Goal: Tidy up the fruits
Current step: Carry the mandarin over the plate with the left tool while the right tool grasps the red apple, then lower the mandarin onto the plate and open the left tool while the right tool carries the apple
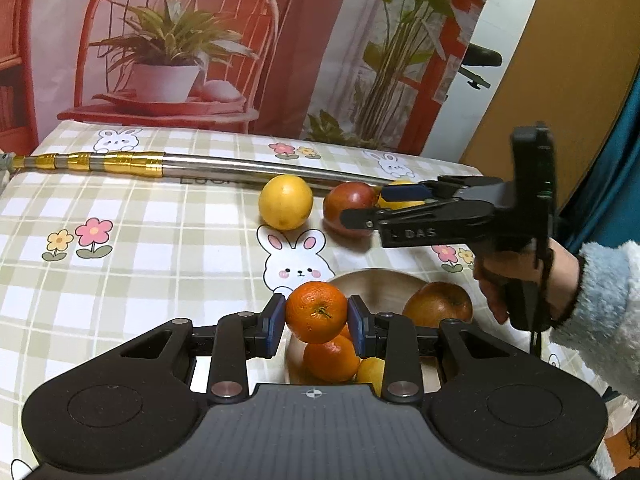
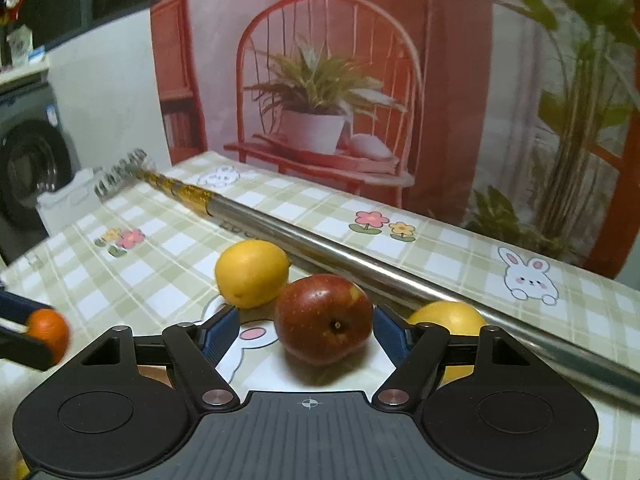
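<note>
My left gripper [image 1: 316,314] is shut on an orange [image 1: 316,304], held just above a wooden bowl [image 1: 372,278]. In the bowl lie another orange [image 1: 332,360], a lemon [image 1: 371,372] and a brownish apple [image 1: 438,306]. My right gripper [image 2: 306,332] stands open around a red apple [image 2: 324,316] that rests on the tablecloth; a gap shows at the left pad. A lemon [image 2: 251,272] lies just behind the apple, and a second lemon [image 2: 448,318] to its right. The left wrist view shows the right gripper [image 1: 372,204] at that red apple [image 1: 346,204].
A long metal pole [image 2: 320,248] with gold bands lies across the checked tablecloth [image 1: 140,280] behind the fruit. A printed backdrop of a chair and plants closes off the far side. A hand in a fluffy sleeve [image 1: 600,304] holds the right gripper. A washing machine [image 2: 32,172] stands far left.
</note>
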A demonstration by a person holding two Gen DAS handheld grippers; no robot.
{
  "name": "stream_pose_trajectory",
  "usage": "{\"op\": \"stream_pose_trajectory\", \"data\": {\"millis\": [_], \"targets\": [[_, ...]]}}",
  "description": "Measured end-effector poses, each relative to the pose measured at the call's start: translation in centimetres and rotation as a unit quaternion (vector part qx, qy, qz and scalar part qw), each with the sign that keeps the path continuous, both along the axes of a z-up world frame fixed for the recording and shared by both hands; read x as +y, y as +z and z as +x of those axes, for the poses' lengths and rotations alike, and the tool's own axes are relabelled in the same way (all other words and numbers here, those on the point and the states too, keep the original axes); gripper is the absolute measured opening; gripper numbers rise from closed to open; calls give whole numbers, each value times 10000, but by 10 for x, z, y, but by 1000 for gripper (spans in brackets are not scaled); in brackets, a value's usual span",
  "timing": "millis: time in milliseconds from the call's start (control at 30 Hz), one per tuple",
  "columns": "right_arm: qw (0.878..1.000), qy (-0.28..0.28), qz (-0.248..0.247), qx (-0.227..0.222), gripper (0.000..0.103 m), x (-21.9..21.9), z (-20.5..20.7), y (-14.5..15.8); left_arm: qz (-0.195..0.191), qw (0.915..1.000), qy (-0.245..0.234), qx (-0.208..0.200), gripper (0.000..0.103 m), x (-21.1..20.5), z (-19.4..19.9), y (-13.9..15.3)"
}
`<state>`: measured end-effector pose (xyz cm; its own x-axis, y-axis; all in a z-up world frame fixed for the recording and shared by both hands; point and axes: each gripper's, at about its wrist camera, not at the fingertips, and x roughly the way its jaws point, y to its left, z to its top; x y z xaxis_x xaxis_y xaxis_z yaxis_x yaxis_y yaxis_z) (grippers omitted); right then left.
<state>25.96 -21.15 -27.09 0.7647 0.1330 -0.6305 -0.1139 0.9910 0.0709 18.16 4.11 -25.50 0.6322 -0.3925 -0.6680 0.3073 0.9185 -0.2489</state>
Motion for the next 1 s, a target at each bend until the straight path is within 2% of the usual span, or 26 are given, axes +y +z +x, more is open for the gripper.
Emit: {"op": "stream_pose_trajectory", "data": {"millis": [233,567,700,1000], "targets": [[9993,50,-282,223,71,4,25,-18,-33,10000,20,33,35,2,4,-3],[9991,66,-207,374,64,0,37,-28,-3,10000,-82,42,35,-4,5,-4],[9990,46,-306,324,64,3,30,-27,9,9999,-146,48,35,-8,6,-4],[9999,-47,124,4,64,-9,-11,-5,-58,9995,-305,87,35,-18,9,-3]]}}
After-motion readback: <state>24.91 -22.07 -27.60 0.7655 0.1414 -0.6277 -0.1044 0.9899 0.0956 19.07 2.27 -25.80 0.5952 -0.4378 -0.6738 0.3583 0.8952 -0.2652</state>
